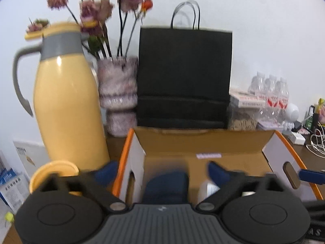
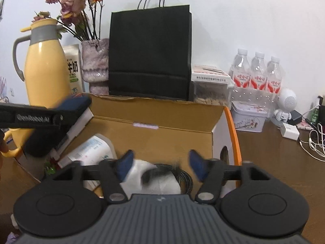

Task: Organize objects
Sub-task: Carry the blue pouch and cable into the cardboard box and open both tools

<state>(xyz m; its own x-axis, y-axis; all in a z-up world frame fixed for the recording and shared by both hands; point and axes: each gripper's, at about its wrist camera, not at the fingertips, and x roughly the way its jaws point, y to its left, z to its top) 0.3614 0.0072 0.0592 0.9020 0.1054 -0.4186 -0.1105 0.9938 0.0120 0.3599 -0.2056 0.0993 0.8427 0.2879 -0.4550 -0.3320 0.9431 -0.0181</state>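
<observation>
Grippers hung over the cardboard box (image 2: 154, 109): left gripper (image 1: 160, 170) and right gripper (image 2: 160, 162) both spread wide, empty. Lowering squarely onto the white roll (image 2: 154, 179) seemed wisest, clear of the braided cable (image 2: 185, 180).

A tall yellow thermos jug (image 2: 45, 65) with a grey handle stands beside a mottled pink vase (image 2: 95, 61) of dried flowers. Right of the vase stands a black paper bag (image 2: 150, 52); three clear water bottles (image 2: 257, 72) (red labels) and what looks like a small white robot-shaped speaker (image 2: 285, 105) sit farther right on the brown surface (image 2: 274, 162).
</observation>
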